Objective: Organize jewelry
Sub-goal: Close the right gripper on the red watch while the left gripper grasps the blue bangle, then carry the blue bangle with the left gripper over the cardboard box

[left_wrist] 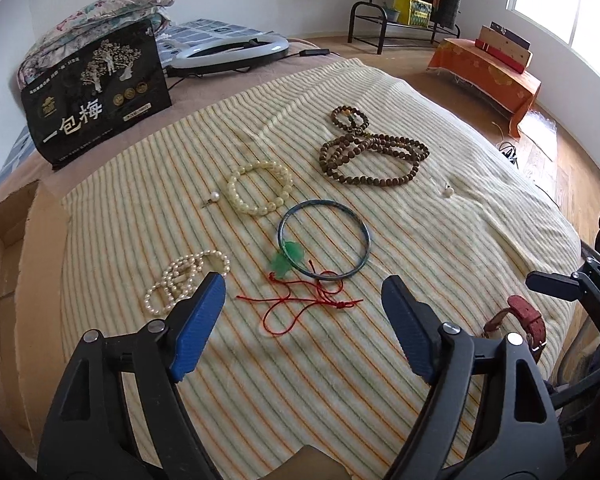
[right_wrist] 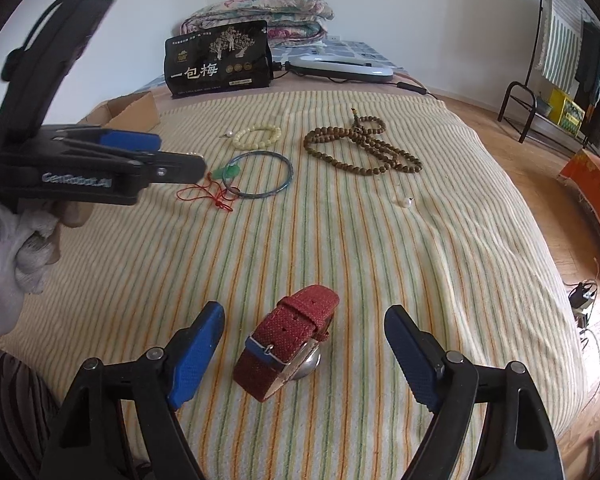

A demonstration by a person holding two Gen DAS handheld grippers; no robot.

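Observation:
On the striped blanket point(left_wrist: 300, 380), my left gripper point(left_wrist: 304, 284) is open above a red cord with a green jade pendant point(left_wrist: 286, 258). The cord lies against a blue-green bangle point(left_wrist: 324, 240). A pearl bracelet point(left_wrist: 184, 280) lies by the left finger. Farther off are a cream bead bracelet point(left_wrist: 260, 188), a brown bead necklace point(left_wrist: 372, 152) and two loose pearl pieces point(left_wrist: 214, 197). My right gripper point(right_wrist: 305, 312) is open, with a red-strapped watch point(right_wrist: 292, 344) lying between its fingers and touching neither pad. The left gripper point(right_wrist: 182, 154) also shows in the right wrist view, held by a gloved hand.
An open cardboard box point(left_wrist: 4, 240) sits at the blanket's left edge. A black printed bag point(left_wrist: 100, 92), a ring light point(left_wrist: 228, 52) and folded quilts point(right_wrist: 260, 12) stand at the back. The bed drops off to a wooden floor point(left_wrist: 560, 168) on the right.

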